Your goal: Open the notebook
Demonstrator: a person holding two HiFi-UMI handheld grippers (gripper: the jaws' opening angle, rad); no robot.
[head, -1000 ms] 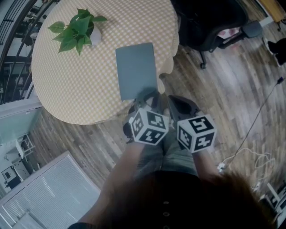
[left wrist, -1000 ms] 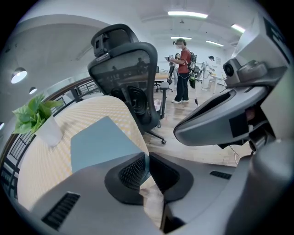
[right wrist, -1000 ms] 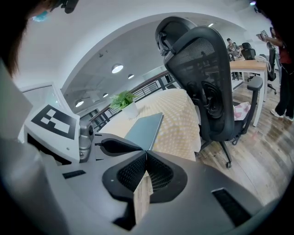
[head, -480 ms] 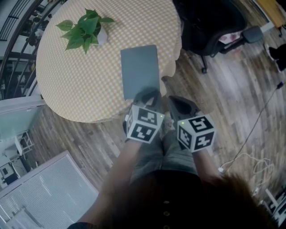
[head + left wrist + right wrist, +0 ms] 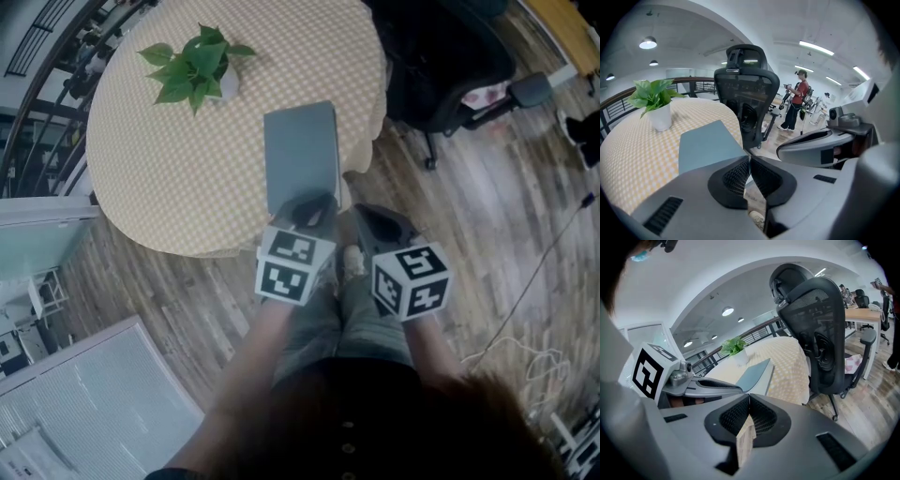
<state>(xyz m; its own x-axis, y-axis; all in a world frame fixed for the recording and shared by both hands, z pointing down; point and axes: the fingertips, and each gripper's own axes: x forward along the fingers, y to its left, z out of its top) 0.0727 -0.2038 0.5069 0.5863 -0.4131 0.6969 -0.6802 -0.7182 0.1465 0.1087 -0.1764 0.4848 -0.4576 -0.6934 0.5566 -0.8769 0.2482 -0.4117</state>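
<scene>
A grey-blue notebook (image 5: 302, 150) lies on the round table with the yellow checked cloth (image 5: 169, 169), close to its near edge. My left gripper (image 5: 313, 206) is at the notebook's near edge. Its jaws have just been closing and are shut on the corner of the cover (image 5: 707, 143), which is tilted up off the white pages. In the right gripper view the raised cover (image 5: 754, 372) slopes up from the left gripper's tip. My right gripper (image 5: 364, 216) hovers just right of it, off the table's edge. Its jaws (image 5: 749, 397) are shut with nothing between them.
A potted green plant (image 5: 202, 64) stands at the table's far side. A black office chair (image 5: 441, 56) is right of the table, on a wood floor with a thin cable (image 5: 525, 342). A railing (image 5: 37, 103) runs along the left. A person (image 5: 797, 105) stands far off.
My left gripper has risen and rolled, so its marker cube faces differently, and the notebook's near cover edge has come up with it. The right gripper stays where it was.
</scene>
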